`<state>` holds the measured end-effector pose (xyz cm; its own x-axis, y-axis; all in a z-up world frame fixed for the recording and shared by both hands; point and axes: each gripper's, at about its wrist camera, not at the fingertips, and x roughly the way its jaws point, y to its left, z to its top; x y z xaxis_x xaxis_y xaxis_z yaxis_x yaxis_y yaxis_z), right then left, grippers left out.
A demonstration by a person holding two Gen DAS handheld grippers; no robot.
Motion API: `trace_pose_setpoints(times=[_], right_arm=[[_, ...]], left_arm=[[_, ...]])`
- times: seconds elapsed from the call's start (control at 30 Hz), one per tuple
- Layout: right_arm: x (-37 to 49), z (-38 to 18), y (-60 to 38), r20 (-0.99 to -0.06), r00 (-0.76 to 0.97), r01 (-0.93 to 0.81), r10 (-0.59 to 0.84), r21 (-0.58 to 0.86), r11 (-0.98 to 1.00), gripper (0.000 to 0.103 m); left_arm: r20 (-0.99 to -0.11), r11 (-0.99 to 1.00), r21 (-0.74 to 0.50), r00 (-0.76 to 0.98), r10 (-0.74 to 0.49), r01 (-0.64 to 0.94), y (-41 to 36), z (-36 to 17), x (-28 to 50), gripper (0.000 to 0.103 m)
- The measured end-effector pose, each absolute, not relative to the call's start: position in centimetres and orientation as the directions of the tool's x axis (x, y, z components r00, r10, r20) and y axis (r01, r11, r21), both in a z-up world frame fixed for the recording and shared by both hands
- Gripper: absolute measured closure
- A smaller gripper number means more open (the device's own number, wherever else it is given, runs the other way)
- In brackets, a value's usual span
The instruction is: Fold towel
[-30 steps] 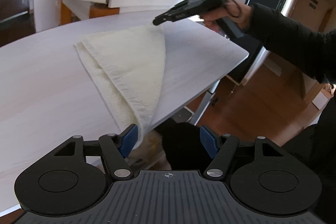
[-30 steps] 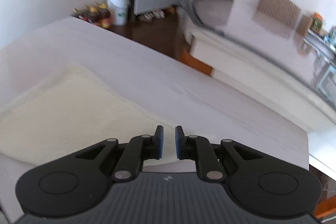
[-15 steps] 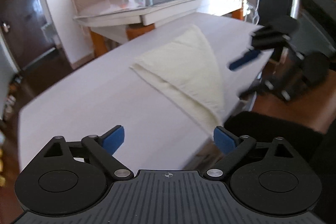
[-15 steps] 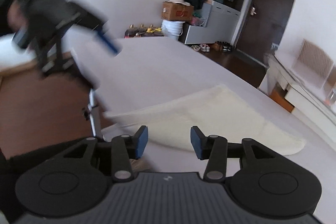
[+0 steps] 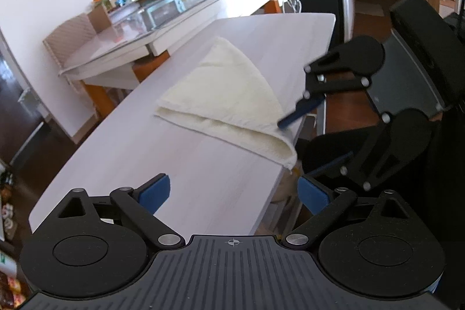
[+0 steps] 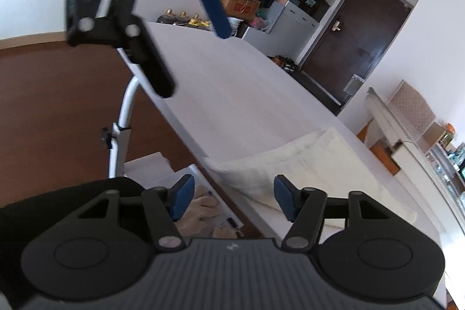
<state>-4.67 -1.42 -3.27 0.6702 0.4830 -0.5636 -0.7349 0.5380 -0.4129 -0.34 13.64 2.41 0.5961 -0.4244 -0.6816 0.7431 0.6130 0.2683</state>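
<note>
Towel point(image 5: 229, 95), cream and folded double, lies near the bench point(image 5: 174, 147) edge, one corner hanging over it. Nearest, the left gripper point(image 5: 232, 191) stands wide and empty above the bench. Beyond, the right gripper point(image 5: 316, 132) is opening around that overhanging corner, pads not touching it.

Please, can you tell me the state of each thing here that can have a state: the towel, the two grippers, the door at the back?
towel: folded over, lying flat on the table, one corner at the table's near edge.
left gripper: open wide, nothing between its fingers.
right gripper: jaws opening, the towel's corner just ahead, pads not pressing it.
door: closed.
</note>
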Motion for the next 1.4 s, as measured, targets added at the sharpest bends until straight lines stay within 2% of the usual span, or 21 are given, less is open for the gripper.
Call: trace_pose_setpoints(times=[0.07, 0.23, 0.3, 0.37, 0.43, 0.5, 0.7, 0.87, 0.97, 1.17, 1.4], right_arm=[[-4.8, -3.6, -0.9, -0.567, 0.676, -0.730, 0.471, -0.427, 0.533, 0.043], [-3.9, -3.8, -0.2, -0.568, 0.694, -0.712, 0.443, -0.446, 0.543, 0.065], [-3.7, -3.3, -0.6, -0.578, 0.681, -0.722, 0.450, -0.426, 0.545, 0.068], [-3.5, -2.9, -1.2, -0.587, 0.663, -0.737, 0.465, -0.400, 0.545, 0.077], [-3.4, -2.4, -1.9, -0.595, 0.641, -0.754, 0.485, -0.369, 0.544, 0.089], [-3.2, -1.8, -3.0, -0.607, 0.609, -0.776, 0.511, -0.323, 0.541, 0.092], [-1.4, 1.0, -8.9, -0.637, 0.423, -0.864, 0.644, -0.071, 0.498, 0.094], [0.4, 3.7, -14.4, -0.601, 0.325, -0.897, 0.730, 0.049, 0.439, 0.094], [1.1, 4.7, -17.1, -0.596, 0.307, -0.897, 0.742, 0.079, 0.435, 0.094], [1.6, 4.9, -20.4, -0.621, 0.299, -0.882, 0.725, 0.111, 0.459, 0.094], [2.6, 5.2, -22.0, -0.642, 0.275, -0.881, 0.716, 0.129, 0.454, 0.094]], left_arm=[[-0.682, 0.613, 0.269, 0.597, -0.423, 0.742, 13.9, 2.4, -0.3, 0.004], [-0.679, 0.617, 0.280, 0.606, -0.414, 0.736, 14.3, 1.7, -0.6, 0.003], [-0.679, 0.618, 0.282, 0.607, -0.412, 0.734, 14.2, 1.5, -0.7, 0.003], [-0.680, 0.616, 0.282, 0.606, -0.413, 0.735, 14.1, 1.4, -0.6, 0.003], [-0.682, 0.608, 0.284, 0.602, -0.416, 0.742, 13.9, 1.4, -0.7, 0.003], [-0.681, 0.597, 0.285, 0.597, -0.424, 0.750, 13.8, 1.5, -0.6, 0.003], [-0.678, 0.512, 0.311, 0.564, -0.471, 0.801, 12.1, 1.6, 0.5, 0.003], [-0.688, 0.400, 0.324, 0.504, -0.523, 0.857, 10.4, 1.2, 2.8, 0.003], [-0.700, 0.342, 0.296, 0.446, -0.558, 0.892, 9.3, 0.7, 5.0, 0.003], [-0.718, 0.276, 0.150, 0.296, -0.630, 0.949, 6.7, 0.1, 10.1, 0.003], [-0.771, 0.283, 0.020, 0.195, -0.606, 0.959, 5.0, -2.2, 14.6, 0.003]])
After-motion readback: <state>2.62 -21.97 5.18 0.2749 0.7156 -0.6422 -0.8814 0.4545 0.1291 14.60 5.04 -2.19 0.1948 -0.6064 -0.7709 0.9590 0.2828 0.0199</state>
